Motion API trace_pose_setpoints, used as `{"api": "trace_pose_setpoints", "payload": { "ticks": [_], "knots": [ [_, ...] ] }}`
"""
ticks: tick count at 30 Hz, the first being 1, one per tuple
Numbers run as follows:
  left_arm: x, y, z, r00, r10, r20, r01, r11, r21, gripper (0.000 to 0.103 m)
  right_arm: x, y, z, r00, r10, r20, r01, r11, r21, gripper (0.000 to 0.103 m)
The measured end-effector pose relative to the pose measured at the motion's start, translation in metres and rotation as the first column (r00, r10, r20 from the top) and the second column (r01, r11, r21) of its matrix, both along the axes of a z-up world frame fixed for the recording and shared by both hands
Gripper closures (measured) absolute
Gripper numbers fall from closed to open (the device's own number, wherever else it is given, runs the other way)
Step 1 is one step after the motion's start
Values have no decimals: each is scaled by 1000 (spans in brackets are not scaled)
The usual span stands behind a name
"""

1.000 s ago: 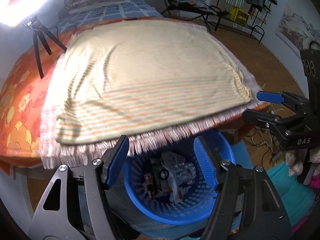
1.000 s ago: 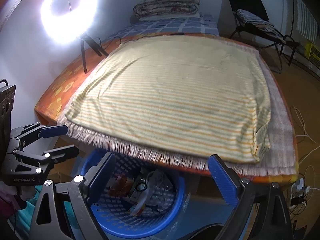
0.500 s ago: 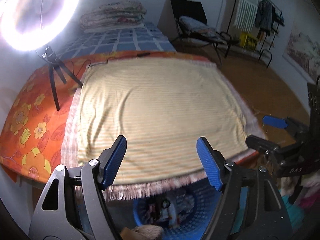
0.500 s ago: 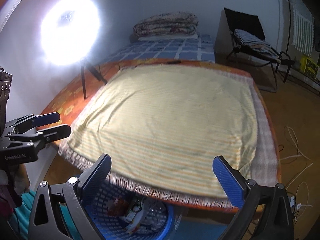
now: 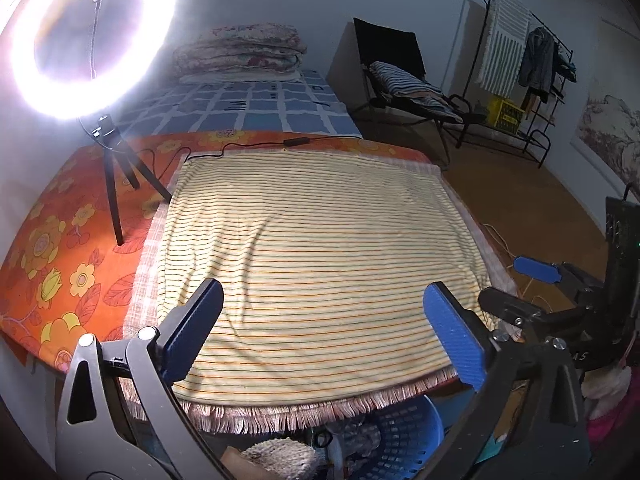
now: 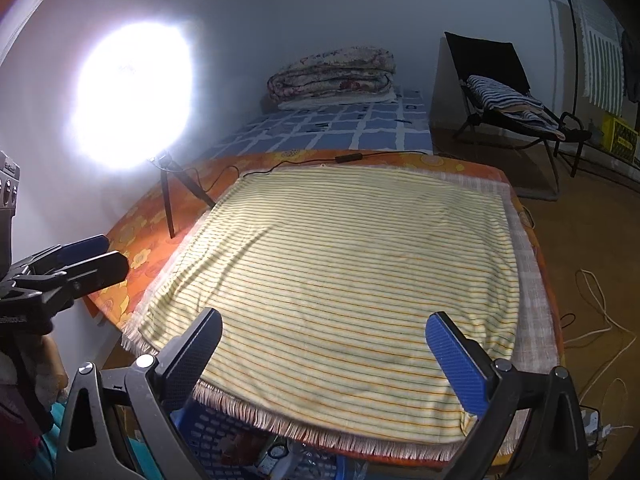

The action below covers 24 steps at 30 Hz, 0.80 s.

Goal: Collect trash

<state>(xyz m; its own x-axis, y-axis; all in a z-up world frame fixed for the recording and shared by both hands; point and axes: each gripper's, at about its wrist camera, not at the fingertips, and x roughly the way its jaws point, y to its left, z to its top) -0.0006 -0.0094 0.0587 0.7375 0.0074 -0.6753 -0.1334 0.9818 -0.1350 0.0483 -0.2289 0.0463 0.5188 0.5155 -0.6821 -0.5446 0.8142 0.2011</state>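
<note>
A blue plastic basket (image 5: 404, 436) with trash in it sits on the floor under the near edge of the table, mostly hidden by the fringe; it also shows in the right wrist view (image 6: 224, 444). My left gripper (image 5: 324, 332) is open and empty, held above the striped cloth (image 5: 320, 256). My right gripper (image 6: 328, 356) is open and empty, also above the striped cloth (image 6: 352, 280). In the left wrist view the right gripper (image 5: 520, 288) shows at the right edge. In the right wrist view the left gripper (image 6: 84, 260) shows at the left edge.
An orange floral cover (image 5: 52, 256) lies under the cloth. A ring light on a tripod (image 5: 92, 36) stands at the table's far left, its cable (image 5: 248, 146) running along the far edge. A bed with folded blankets (image 5: 240, 50), a chair (image 5: 404, 80) and floor cables (image 6: 600, 320) surround the table.
Both grippers have risen and tilted up from the basket, so the basket has dropped to the bottom edge of both views and the table top and room fill them.
</note>
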Motion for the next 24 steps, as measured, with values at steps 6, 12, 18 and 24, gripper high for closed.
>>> {"api": "trace_pose_setpoints", "payload": {
  "ticks": [6, 12, 18, 24],
  "knots": [
    [4, 4, -4, 1000, 20, -22, -20, 1000, -2, 1, 14, 7, -15, 999, -9, -41, 8, 1000, -14, 0],
    [5, 3, -10, 999, 10, -45, -11, 1000, -5, 1, 21, 4, -18, 998, -37, -59, 37, 999, -3, 0],
    [2, 1, -10, 999, 14, -41, -14, 1000, 11, 1, 23, 5, -16, 998, -42, -50, 42, 999, -2, 0],
    [0, 0, -8, 999, 15, -36, -14, 1000, 17, 1, 23, 4, -17, 997, -52, -54, 51, 999, -6, 0]
  ]
}}
